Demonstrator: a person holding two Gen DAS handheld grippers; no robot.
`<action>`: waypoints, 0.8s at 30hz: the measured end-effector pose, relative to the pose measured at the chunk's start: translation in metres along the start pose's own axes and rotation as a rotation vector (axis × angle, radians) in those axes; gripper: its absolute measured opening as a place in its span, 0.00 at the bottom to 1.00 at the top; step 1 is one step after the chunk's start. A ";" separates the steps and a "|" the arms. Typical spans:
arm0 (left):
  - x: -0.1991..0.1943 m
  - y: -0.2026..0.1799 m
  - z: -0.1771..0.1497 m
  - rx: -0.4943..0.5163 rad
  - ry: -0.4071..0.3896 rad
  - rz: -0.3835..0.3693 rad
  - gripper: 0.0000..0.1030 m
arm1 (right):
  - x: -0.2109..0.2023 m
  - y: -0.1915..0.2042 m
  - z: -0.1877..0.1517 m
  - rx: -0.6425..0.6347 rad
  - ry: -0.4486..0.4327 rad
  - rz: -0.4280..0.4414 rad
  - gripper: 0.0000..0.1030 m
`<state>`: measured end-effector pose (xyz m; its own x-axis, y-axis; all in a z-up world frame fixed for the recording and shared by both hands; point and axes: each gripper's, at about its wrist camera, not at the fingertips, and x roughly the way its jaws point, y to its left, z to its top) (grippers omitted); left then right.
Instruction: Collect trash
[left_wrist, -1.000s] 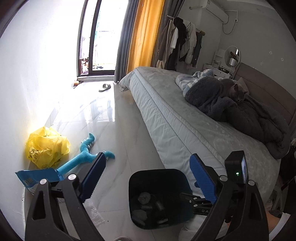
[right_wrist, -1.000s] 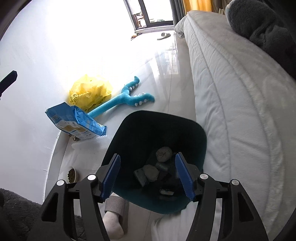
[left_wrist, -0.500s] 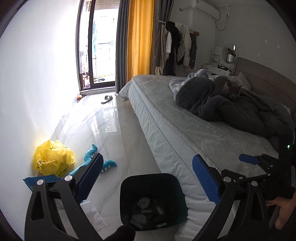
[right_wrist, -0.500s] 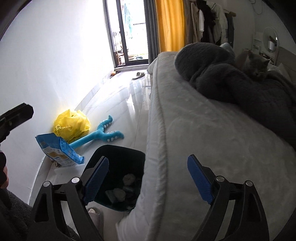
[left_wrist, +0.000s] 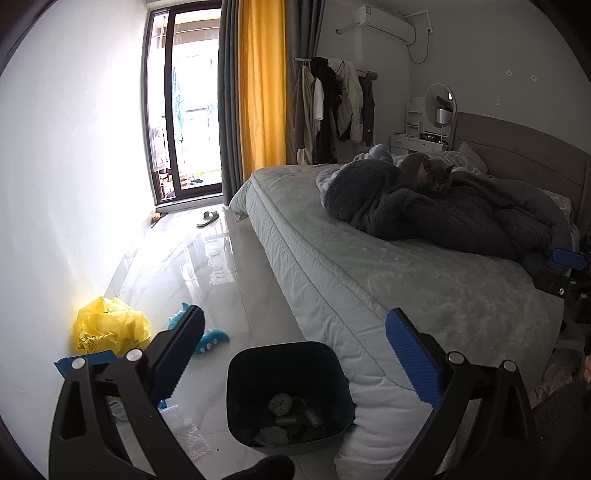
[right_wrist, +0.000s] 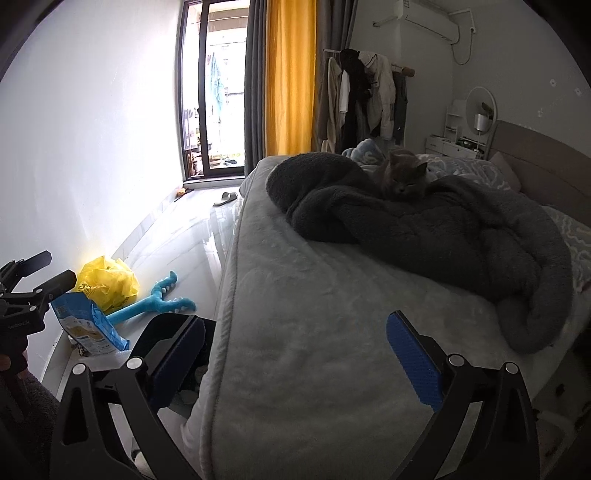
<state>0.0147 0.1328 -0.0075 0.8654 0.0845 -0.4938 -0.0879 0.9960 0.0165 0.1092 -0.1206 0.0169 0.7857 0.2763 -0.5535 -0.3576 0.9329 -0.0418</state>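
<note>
1. Trash bin (left_wrist: 288, 391) is standing on the floor (left_wrist: 207, 266), just beside the edge of the bed (left_wrist: 406, 280); it is dark, open at the top, and some crumpled pieces are already lying at its bottom.
2. Both tongs are showing their jaws wide apart with nothing between them: the left gripper (left_wrist: 295, 354) is hanging above the bin, and the right gripper (right_wrist: 295, 354) is hanging above the near part of the bed cover.
3. Loose things are lying along the white wall: a yellow plastic bag (left_wrist: 110, 328), a blue packet (right_wrist: 86, 325) in front of it, and a clear plastic wrap (left_wrist: 188, 437) on the floor near the bin.
4. A blue toy (right_wrist: 151, 302) is lying beside the yellow bag; I am judging it as a toy, not as trash.
5. A grey cat (right_wrist: 402, 177) is resting on a dark blanket (right_wrist: 443, 236) on the bed, well apart from both grippers.
6. The step in hand, as I am judging it, is the search for the next piece, because neither gripper is carrying anything.
7. The next move is probably asking for a reach down to the wall side, where one gripper is closing on the thin edge of the packet or the bag.
8. The bag is looking soft, so a pinch on a fold is seeming safer than a pinch on the whole bundle.
9. I cannot tell if any trash is lying on the bed cover itself.
</note>
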 end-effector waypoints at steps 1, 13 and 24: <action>-0.003 -0.004 -0.001 0.007 -0.007 -0.003 0.97 | -0.006 -0.005 -0.003 0.007 -0.003 -0.007 0.97; -0.007 -0.025 -0.026 0.010 0.022 0.002 0.97 | -0.050 -0.036 -0.030 0.059 -0.080 0.023 0.97; -0.005 -0.032 -0.031 0.035 0.029 -0.013 0.97 | -0.062 -0.043 -0.034 0.090 -0.109 0.075 0.97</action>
<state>-0.0023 0.0992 -0.0328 0.8517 0.0716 -0.5191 -0.0593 0.9974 0.0402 0.0589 -0.1860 0.0241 0.8103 0.3647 -0.4587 -0.3745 0.9243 0.0735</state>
